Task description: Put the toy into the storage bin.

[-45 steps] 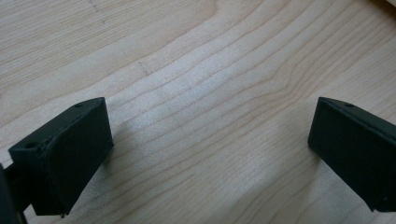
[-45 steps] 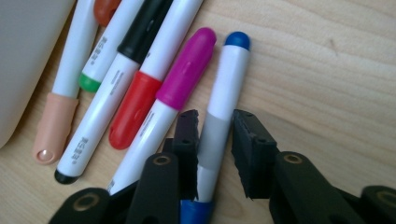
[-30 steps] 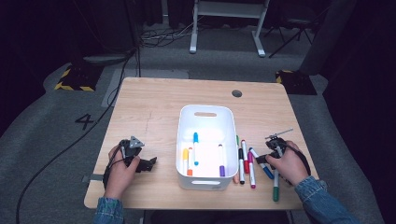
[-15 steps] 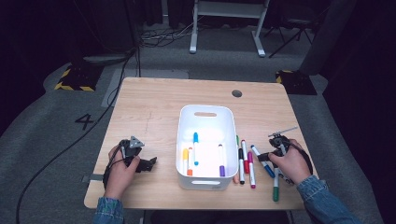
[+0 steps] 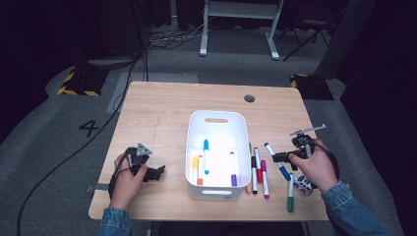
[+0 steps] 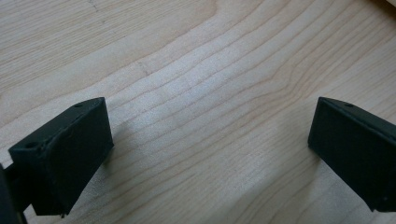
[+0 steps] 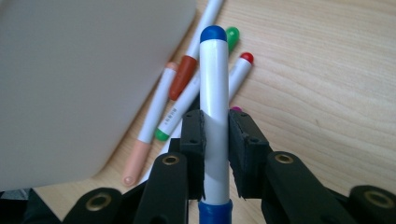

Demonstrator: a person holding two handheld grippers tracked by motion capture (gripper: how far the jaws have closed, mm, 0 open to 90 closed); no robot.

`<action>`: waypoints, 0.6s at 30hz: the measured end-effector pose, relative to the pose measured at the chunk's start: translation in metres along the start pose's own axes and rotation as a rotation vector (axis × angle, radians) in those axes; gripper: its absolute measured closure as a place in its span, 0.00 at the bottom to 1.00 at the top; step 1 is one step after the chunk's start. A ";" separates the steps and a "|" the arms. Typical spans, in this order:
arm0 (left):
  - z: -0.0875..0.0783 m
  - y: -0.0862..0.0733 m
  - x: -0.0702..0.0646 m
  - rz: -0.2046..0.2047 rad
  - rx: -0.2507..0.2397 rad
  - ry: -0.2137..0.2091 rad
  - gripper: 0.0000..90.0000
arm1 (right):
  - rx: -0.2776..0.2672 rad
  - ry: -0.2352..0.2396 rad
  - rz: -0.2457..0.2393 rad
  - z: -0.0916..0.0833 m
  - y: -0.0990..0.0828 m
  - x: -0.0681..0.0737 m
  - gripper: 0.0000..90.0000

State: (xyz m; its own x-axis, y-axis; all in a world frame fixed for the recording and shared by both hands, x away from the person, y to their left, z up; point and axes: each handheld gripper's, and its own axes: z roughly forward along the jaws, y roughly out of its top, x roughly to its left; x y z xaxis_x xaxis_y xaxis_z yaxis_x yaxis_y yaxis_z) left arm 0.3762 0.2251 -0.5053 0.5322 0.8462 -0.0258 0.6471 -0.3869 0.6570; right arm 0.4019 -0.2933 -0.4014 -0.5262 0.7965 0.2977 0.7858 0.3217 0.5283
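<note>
My right hand-held gripper (image 7: 215,135) clamps the blue marker (image 7: 214,84), lifted beside the white bin (image 5: 216,120); its lower end is cut off by the frame; my left hand-held gripper (image 6: 210,154) rests wide open, empty, on the tabletop (image 5: 162,113); the bin's wall hides part of the loose markers (image 5: 258,169).

Two black hand-held grippers: left gripper (image 5: 158,173) with a grey three-cornered top plate and a trailing black cable; right gripper (image 7: 215,140) with foam-padded jaws and brass-ringed pivot holes. Both forearms wear blue denim sleeves (image 5: 353,212).
</note>
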 end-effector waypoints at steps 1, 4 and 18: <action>0.000 0.000 0.000 -0.001 0.001 -0.003 0.00 | -0.005 0.004 -0.005 -0.002 0.001 0.002 0.86; 0.000 0.000 0.000 0.001 0.000 0.002 0.00 | -0.022 0.024 -0.014 -0.009 0.006 0.009 0.85; 0.000 0.000 0.000 0.001 0.000 0.002 0.00 | -0.072 0.083 -0.112 -0.032 0.023 0.044 0.86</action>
State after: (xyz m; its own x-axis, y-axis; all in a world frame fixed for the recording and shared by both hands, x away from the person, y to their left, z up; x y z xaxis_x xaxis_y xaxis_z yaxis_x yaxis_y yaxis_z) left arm 0.3763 0.2252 -0.5053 0.5319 0.8465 -0.0237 0.6463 -0.3877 0.6573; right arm 0.3862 -0.2674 -0.3507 -0.6365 0.7117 0.2971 0.6969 0.3658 0.6168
